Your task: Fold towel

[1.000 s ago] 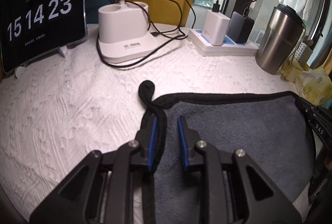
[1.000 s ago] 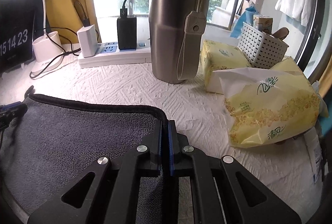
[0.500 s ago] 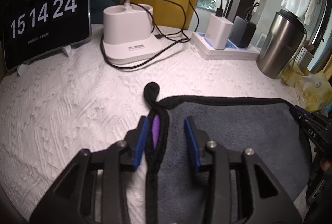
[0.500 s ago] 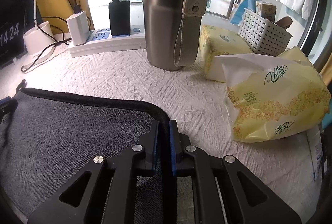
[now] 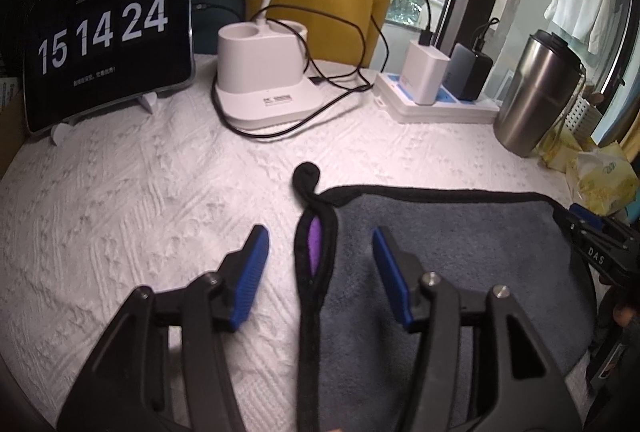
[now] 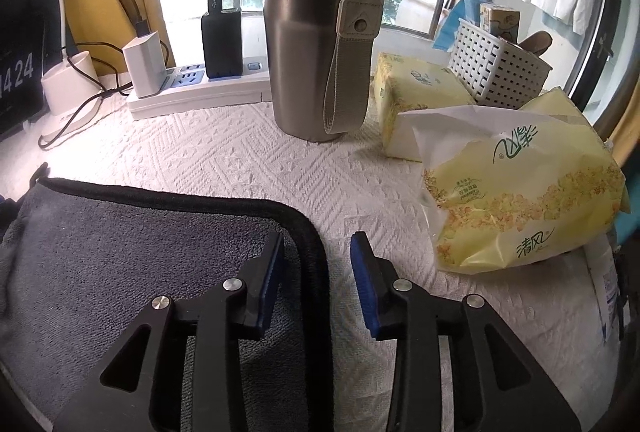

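A dark grey towel point(image 5: 448, 260) with black trim lies folded flat on the white textured cloth; it also shows in the right wrist view point(image 6: 132, 256). A purple inner layer shows at its left edge, with a black hanging loop point(image 5: 306, 175) beyond. My left gripper point(image 5: 320, 264) is open, its blue pads either side of the towel's left edge and off it. My right gripper point(image 6: 318, 264) is open, astride the towel's right far corner, holding nothing. The right gripper also shows in the left wrist view point(image 5: 592, 240) at the towel's right edge.
At the back stand a tablet clock point(image 5: 104, 39), a white lamp base point(image 5: 264, 87) with cables, a power strip point(image 5: 436, 103) with chargers and a steel tumbler point(image 6: 324, 43). Yellow tissue packs point(image 6: 520, 187) and a white basket point(image 6: 496, 67) sit to the right.
Both grippers have opened and let go of the towel's edges. The towel now lies flat on the cloth. The left gripper has drawn back a little.
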{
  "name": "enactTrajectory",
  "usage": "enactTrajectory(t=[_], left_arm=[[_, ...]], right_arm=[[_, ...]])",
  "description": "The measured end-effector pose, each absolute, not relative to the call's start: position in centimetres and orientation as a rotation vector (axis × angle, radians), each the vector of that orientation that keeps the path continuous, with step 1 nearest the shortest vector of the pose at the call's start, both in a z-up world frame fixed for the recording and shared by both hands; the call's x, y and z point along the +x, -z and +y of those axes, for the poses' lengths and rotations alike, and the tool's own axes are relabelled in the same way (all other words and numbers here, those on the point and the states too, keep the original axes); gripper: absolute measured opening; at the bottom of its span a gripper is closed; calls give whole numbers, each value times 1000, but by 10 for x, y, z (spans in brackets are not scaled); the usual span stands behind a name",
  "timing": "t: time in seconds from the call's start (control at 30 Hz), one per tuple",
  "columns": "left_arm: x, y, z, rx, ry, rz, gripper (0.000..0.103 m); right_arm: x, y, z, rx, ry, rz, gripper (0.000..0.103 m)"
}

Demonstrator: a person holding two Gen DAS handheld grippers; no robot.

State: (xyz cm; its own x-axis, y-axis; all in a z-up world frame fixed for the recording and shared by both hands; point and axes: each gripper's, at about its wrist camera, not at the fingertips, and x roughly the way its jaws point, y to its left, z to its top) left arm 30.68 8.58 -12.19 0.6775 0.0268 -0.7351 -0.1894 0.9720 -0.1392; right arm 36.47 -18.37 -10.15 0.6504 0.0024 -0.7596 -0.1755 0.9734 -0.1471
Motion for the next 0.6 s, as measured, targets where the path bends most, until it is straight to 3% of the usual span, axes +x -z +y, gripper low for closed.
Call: enactTrajectory(t=[0.6], left_arm=[[282,103,78,-189,-111,785,56]], right_arm=[[335,82,-180,-197,-134,822,44]])
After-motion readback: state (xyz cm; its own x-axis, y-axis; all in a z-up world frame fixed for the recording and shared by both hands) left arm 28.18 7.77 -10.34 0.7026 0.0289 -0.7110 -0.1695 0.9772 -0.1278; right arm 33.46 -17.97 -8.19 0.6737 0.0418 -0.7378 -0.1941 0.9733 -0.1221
